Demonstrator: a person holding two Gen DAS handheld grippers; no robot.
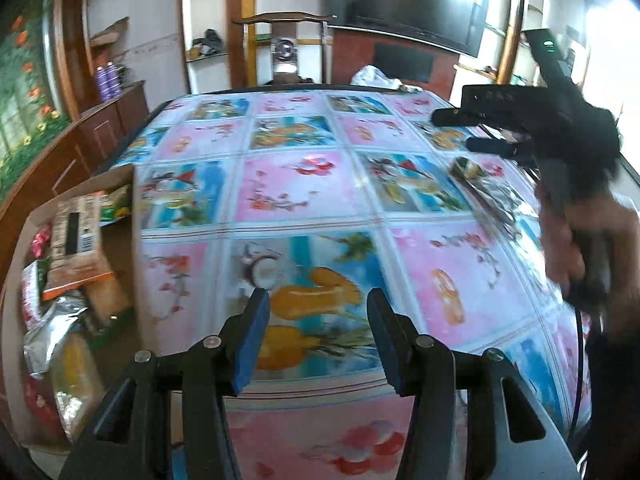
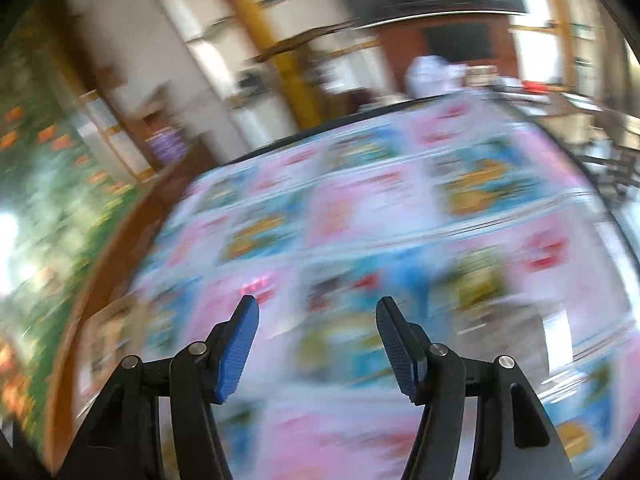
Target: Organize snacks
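**Sitting in the box: my snacks, with both my grippers free**

Sitting at the left edge of the table is an open brown cardboard box [image 1: 120,184], and it is packed with snack packets [image 1: 76,280]. On top I see an orange and tan packet with a black strip and a barcode label [image 1: 76,240]. Below it lies a shiny silver foil bag [image 1: 48,332], and a green packet [image 1: 116,204] pokes up at the back. Red and pink wrappers show along the left side of the box.

My left gripper [image 1: 318,340] hangs over the table just beside the box. Its two blue pads [image 1: 252,340] are spread wide and nothing is between them.

My right gripper [image 2: 318,344] has its blue pads [image 2: 236,352] spread apart too, with nothing between them. From the left camera I see it at the far right, black, with my hand [image 1: 576,236] around its handle. The right camera's picture is very blurry.

Under everything is a shiny tablecloth with pink and blue squares of fruit and flowers [image 1: 300,184]. A white plastic bag [image 1: 372,76] sits at the far edge of the table. Behind it are a dark flat television [image 1: 416,4] and a wooden chair back [image 1: 284,20].
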